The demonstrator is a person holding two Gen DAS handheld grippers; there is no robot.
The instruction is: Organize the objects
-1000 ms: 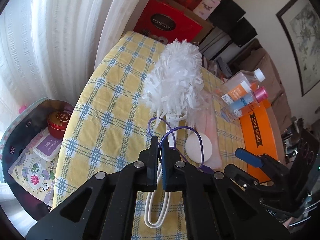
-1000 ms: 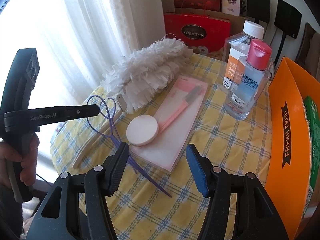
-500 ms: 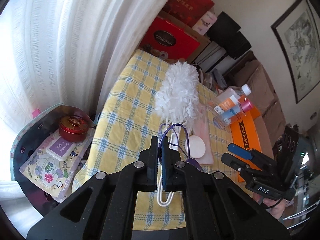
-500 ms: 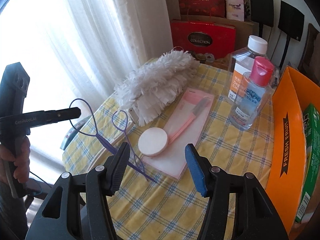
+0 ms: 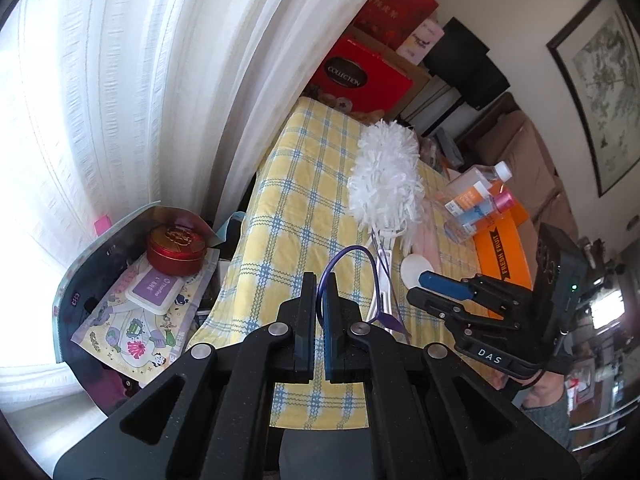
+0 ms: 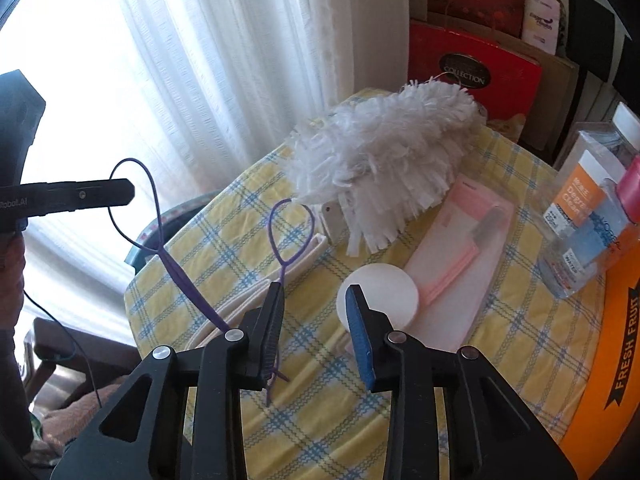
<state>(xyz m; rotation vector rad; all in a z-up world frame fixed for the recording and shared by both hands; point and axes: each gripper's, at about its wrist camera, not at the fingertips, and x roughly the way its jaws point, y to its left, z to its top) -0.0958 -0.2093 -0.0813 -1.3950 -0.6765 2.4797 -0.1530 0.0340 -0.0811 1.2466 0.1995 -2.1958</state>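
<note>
My left gripper [image 5: 316,292] pinches one purple hair loop [image 6: 136,200]; my right gripper [image 6: 314,300] is closing, gap empty. Orange box [image 6: 616,360]: contents unclear.

**Yellow checks, purple loops**

The tablecloth [image 6: 320,412] is yellow with blue-and-white plaid lines. The duster [image 6: 384,152] is white, the two hair loops [image 6: 168,256] purple, the round pad [image 6: 380,298] white (on a pale pink packet [image 6: 460,276]). The box [image 6: 608,380] is orange with black lettering.
</note>
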